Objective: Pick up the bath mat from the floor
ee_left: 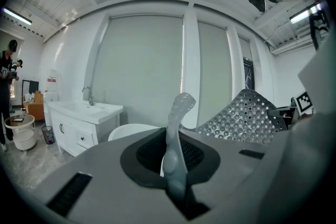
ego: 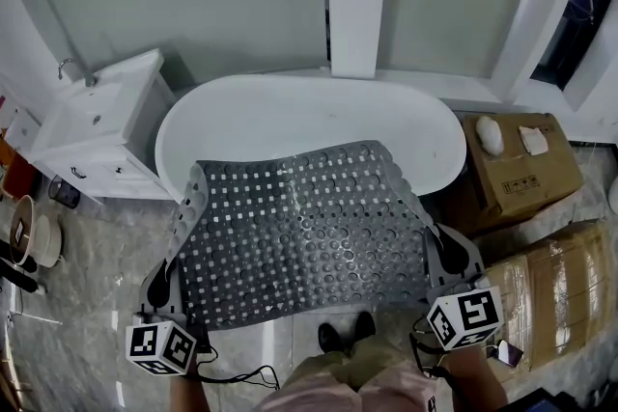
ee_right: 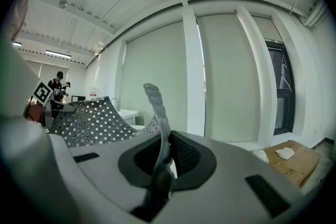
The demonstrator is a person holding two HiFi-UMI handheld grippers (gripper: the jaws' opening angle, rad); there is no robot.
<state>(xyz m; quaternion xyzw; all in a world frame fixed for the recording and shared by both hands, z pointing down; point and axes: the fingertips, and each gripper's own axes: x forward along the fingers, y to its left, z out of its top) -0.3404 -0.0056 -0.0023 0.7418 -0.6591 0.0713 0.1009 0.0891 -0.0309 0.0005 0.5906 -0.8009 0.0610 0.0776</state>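
The grey perforated bath mat hangs stretched in the air between my two grippers, its far edge over the white bathtub. My left gripper is shut on the mat's left edge, and that edge stands up between its jaws as a pale strip. My right gripper is shut on the mat's right edge, which sticks up as a grey strip. Each gripper view shows the rest of the mat sagging toward the other side.
A white vanity with a sink stands at the left. Cardboard boxes and a wrapped parcel lie at the right. The person's shoes are on the marble floor below the mat. A round stool sits far left.
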